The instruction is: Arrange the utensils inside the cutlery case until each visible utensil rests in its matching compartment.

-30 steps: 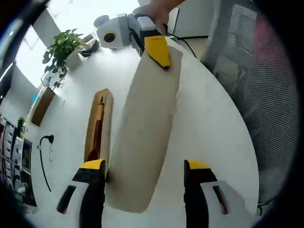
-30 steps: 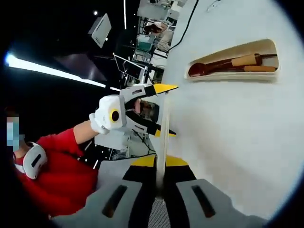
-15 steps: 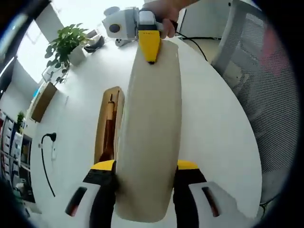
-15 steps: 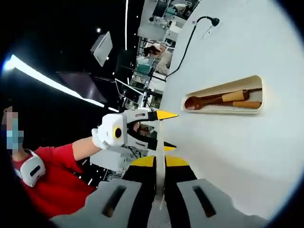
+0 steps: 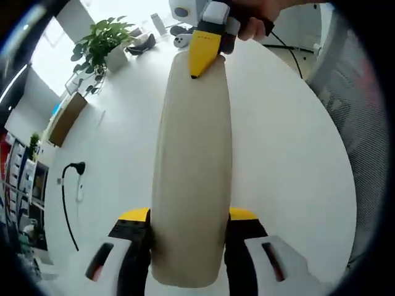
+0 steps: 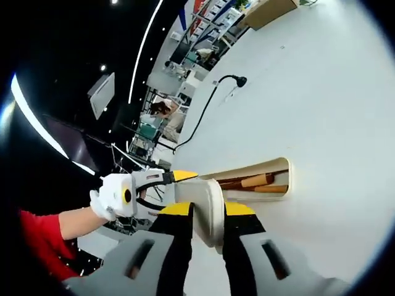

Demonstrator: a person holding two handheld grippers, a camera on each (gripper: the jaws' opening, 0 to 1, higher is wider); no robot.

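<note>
Lid lies above case holding utensils on table

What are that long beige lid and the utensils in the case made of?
The lid looks like matte moulded plastic or a fibre composite: even beige, smooth, no grain. The utensils in the case seem to be wood, with brown and tan tones, though they are too small to be sure.
</note>
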